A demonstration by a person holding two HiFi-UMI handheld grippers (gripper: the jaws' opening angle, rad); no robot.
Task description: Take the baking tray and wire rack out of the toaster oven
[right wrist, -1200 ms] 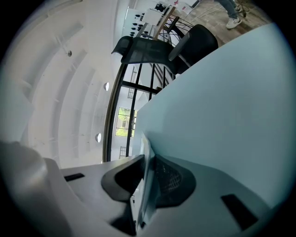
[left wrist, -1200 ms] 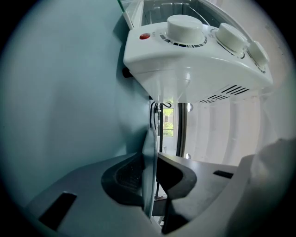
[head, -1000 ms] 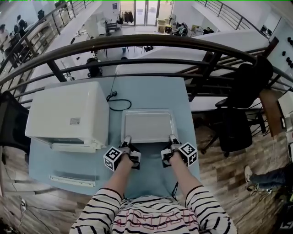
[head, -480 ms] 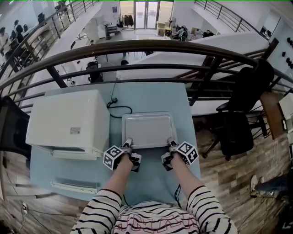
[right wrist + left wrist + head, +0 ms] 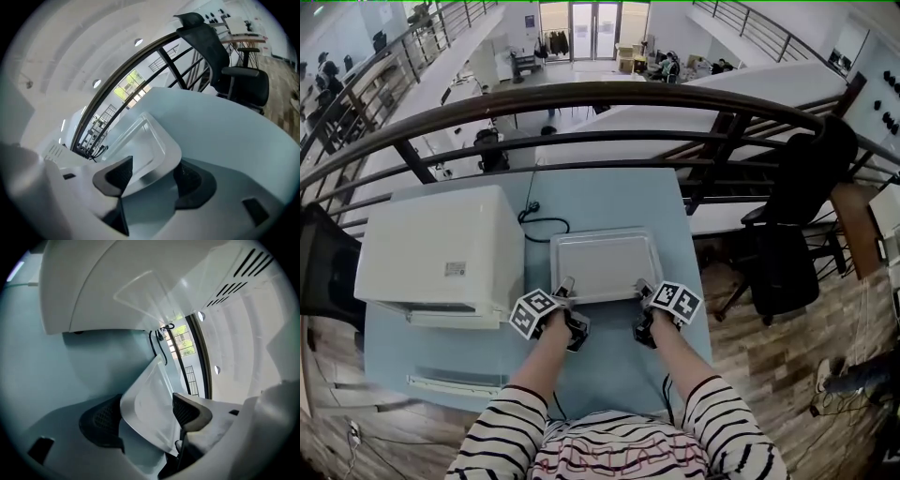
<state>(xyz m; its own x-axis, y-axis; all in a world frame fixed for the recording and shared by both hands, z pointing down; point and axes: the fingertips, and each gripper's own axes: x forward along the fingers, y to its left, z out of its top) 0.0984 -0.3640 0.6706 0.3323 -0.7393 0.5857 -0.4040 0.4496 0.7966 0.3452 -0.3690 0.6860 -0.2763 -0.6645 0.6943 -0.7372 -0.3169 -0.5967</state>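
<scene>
Jaws on my left gripper [image 5: 565, 285] and right gripper [image 5: 643, 287] have just been opening and are standing apart around the near rim of the baking tray [image 5: 602, 265]. Released, it is lying on the counter [image 5: 609, 192] ahead. Probably the wire rack, unseen, is remaining.

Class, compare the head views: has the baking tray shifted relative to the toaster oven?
No. The baking tray stays just right of the toaster oven, with the same gap between them.

At the baking tray's [image 5: 602, 265] near edge, the left gripper [image 5: 564, 289] and right gripper [image 5: 644, 289] rolled, and both pairs of jaws opened, leaving the rim loose between them.
</scene>
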